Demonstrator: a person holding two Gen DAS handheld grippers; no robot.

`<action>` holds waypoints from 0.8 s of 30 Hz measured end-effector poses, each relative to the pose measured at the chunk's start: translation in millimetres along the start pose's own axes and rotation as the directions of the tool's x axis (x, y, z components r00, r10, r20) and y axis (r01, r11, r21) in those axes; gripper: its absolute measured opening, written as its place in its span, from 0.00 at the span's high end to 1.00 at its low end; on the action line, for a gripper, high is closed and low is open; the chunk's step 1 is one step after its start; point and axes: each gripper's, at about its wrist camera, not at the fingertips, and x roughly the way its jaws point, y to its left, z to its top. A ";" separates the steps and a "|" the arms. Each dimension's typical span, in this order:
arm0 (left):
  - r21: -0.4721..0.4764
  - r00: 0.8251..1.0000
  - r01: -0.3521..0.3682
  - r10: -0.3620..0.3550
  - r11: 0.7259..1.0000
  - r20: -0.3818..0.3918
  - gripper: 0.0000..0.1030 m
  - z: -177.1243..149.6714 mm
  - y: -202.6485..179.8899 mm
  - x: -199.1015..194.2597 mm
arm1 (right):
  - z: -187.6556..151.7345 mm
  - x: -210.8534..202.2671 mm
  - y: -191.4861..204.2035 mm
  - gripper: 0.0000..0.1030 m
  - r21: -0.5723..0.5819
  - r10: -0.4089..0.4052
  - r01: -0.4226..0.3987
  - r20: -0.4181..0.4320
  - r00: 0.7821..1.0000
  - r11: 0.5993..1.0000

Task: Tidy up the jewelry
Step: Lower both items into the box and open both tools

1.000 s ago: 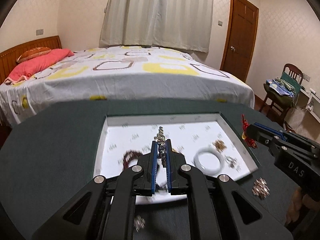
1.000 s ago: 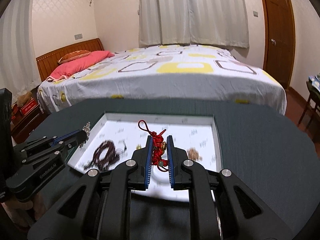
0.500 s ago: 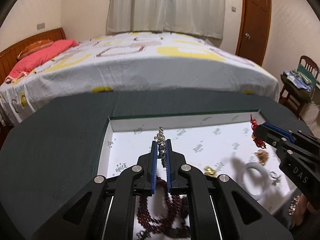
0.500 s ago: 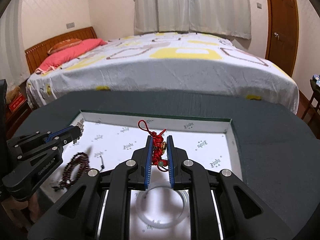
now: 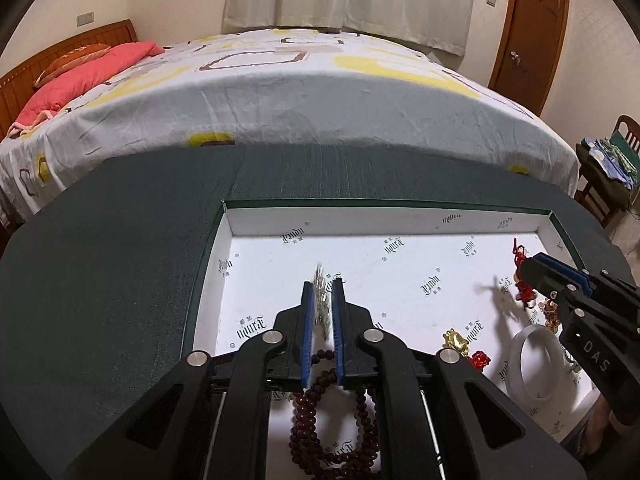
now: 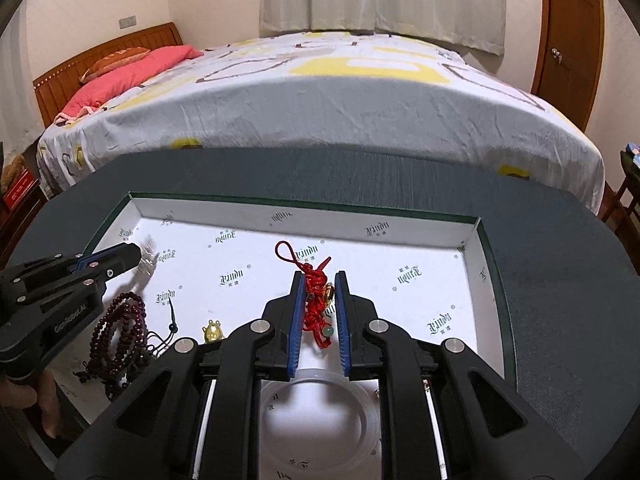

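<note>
The jewelry lies in a shallow white tray [image 5: 256, 222] on the dark bench [image 5: 120, 248]: a maroon bead strand [image 5: 320, 420] nearest, then a clear bangle [image 5: 538, 364] and a gold charm [image 5: 454, 340]. The tray liner carries a repeated printed logo, not legible. The left gripper [image 5: 322, 306], angled downward, is opening its fingers around a silver chain piece [image 5: 320, 300], long axis pointing away. The right gripper [image 6: 317, 300], marked "DAS", is likewise opening around a red knotted tassel [image 6: 314, 300]. A bed [image 5: 320, 92] stands beyond.
</note>
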 end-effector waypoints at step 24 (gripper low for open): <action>-0.006 0.992 -0.007 0.008 1.000 0.125 0.38 -8.7 -9.1 -52.2 | -6.0 -50.1 1.9 0.49 0.011 0.005 -0.006 0.128 0.992 1.000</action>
